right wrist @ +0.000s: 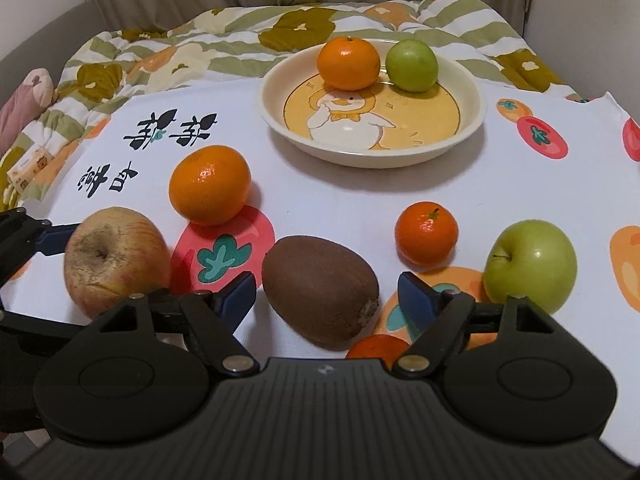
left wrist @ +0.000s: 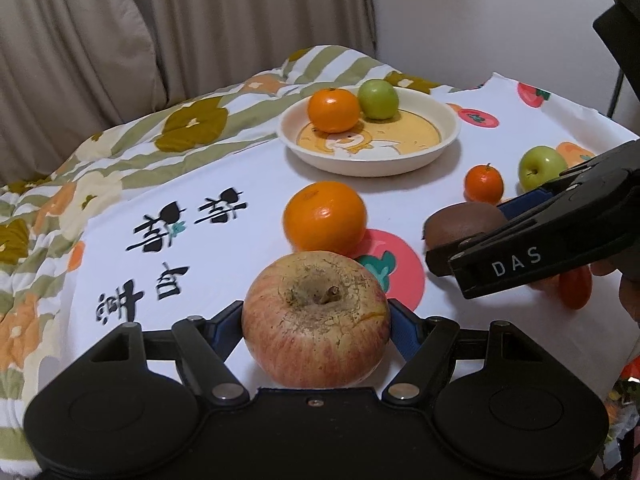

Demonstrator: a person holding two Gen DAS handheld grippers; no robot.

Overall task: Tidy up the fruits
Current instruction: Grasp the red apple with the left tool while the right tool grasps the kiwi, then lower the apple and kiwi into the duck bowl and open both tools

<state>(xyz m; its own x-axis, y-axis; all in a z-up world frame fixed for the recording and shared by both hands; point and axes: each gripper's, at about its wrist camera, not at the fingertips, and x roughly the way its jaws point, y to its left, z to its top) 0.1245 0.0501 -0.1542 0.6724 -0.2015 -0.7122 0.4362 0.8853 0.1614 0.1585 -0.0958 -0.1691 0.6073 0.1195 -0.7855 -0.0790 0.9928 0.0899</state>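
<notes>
My left gripper (left wrist: 316, 322) is shut on a red-yellow apple (left wrist: 316, 320), its blue pads pressed against both sides just above the cloth. In the right wrist view that apple (right wrist: 116, 260) lies at the left. My right gripper (right wrist: 326, 292) is open astride a brown kiwi (right wrist: 320, 286), with a gap on each side. A cream plate (right wrist: 372, 158) at the back holds an orange (right wrist: 348, 63) and a small green apple (right wrist: 412, 65). Loose on the cloth are a large orange (right wrist: 210, 184), a small mandarin (right wrist: 426, 233) and a green apple (right wrist: 530, 266).
A white printed cloth (right wrist: 340, 208) covers a flowered quilt (right wrist: 160, 56), with curtains behind. Another small orange fruit (right wrist: 376, 346) lies close under the right gripper's body. A pink soft object (right wrist: 24, 100) and a small packet (right wrist: 30, 164) sit at the quilt's left edge.
</notes>
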